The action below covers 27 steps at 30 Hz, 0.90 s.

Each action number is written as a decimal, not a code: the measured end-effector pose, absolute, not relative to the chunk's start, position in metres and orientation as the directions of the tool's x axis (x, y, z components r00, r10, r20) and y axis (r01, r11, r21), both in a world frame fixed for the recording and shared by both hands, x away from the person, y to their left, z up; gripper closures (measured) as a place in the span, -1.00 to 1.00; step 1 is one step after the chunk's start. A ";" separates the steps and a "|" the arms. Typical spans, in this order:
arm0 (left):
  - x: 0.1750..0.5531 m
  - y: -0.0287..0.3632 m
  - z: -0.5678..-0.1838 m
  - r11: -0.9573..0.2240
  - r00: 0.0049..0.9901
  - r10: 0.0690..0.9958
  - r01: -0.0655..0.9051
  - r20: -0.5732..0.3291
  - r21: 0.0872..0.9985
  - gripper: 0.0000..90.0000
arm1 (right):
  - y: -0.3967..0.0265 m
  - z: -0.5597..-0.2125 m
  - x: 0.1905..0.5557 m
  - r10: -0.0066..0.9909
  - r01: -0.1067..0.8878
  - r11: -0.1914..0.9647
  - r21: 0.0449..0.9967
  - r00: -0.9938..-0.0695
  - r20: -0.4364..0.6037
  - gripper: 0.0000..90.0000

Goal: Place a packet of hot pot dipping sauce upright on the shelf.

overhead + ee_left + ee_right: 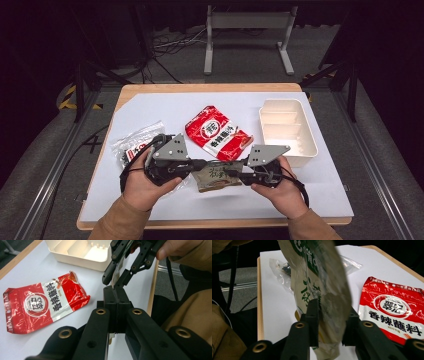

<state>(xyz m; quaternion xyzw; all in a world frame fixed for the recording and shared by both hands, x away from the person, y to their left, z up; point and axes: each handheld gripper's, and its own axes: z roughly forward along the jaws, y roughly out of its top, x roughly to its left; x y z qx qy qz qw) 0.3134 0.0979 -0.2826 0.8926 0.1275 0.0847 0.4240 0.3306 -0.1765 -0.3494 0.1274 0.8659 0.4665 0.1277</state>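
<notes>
A pale green snack packet [215, 176] hangs just above the table's front, held between both grippers. My left gripper [200, 165] is shut on its left edge; in the left gripper view its jaws [116, 293] meet tightly on the thin foil [117, 270]. My right gripper [235, 175] grips the packet's right side. In the right gripper view the crumpled packet [322, 277] fills the gap between the jaws [332, 312], which press on it from both sides. The left gripper view also shows the right gripper [114, 280] straddling the packet's far edge.
A red and white sauce packet [217, 132] lies flat mid-table on the white sheet. A clear bag of dark items [135, 145] lies at the left. A cream compartment tray [312, 135] stands at the right. The wooden table edge runs close behind my hands.
</notes>
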 end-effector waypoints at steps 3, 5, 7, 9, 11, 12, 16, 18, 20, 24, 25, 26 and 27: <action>0.314 0.098 -0.283 -0.605 0.952 0.303 0.158 0.043 0.780 1.00 | -0.175 -0.349 0.331 0.331 0.095 0.545 0.833 -0.937 -0.110 0.73; 0.314 0.098 -0.283 -0.602 0.951 0.307 0.159 0.043 0.782 1.00 | -0.174 -0.349 0.331 0.320 0.090 0.552 0.829 -0.941 -0.110 0.80; 0.314 0.099 -0.283 -0.600 0.949 0.311 0.160 0.044 0.784 1.00 | -0.174 -0.349 0.331 0.304 0.089 0.558 0.825 -0.947 -0.104 0.88; 0.314 0.100 -0.283 -0.596 0.948 0.316 0.162 0.044 0.787 1.00 | -0.173 -0.348 0.330 0.288 0.082 0.564 0.822 -0.952 -0.103 0.97; 0.314 0.100 -0.283 -0.597 0.948 0.315 0.161 0.044 0.786 1.00 | -0.173 -0.347 0.330 0.283 0.078 0.566 0.821 -0.954 -0.104 0.98; 0.314 0.100 -0.283 -0.596 0.948 0.315 0.160 0.045 0.787 1.00 | -0.173 -0.346 0.330 0.281 0.075 0.568 0.820 -0.954 -0.107 0.98; 0.315 0.102 -0.283 -0.584 0.949 0.313 0.164 0.034 0.795 1.00 | -0.175 -0.343 0.330 0.275 0.080 0.571 0.817 -0.956 -0.099 0.99; 0.315 0.102 -0.283 -0.577 0.949 0.314 0.167 0.029 0.800 1.00 | -0.176 -0.341 0.330 0.274 0.080 0.569 0.818 -0.957 -0.097 0.99; 0.315 0.103 -0.283 -0.575 0.950 0.310 0.164 0.028 0.802 0.96 | -0.176 -0.340 0.330 0.273 0.083 0.567 0.820 -0.958 -0.092 0.99; 0.316 0.105 -0.284 -0.557 0.950 0.311 0.166 0.020 0.814 0.84 | -0.178 -0.338 0.331 0.269 0.084 0.566 0.820 -0.959 -0.087 0.99; 0.315 0.105 -0.284 -0.552 0.950 0.311 0.165 0.018 0.817 0.79 | -0.179 -0.337 0.331 0.269 0.083 0.566 0.820 -0.959 -0.089 0.99; 0.315 0.106 -0.284 -0.550 0.950 0.310 0.162 0.021 0.820 0.73 | -0.180 -0.336 0.331 0.269 0.081 0.569 0.818 -0.959 -0.093 0.99; 0.315 0.106 -0.283 -0.547 0.950 0.311 0.161 0.020 0.822 0.66 | -0.180 -0.335 0.331 0.271 0.081 0.572 0.816 -0.958 -0.096 0.99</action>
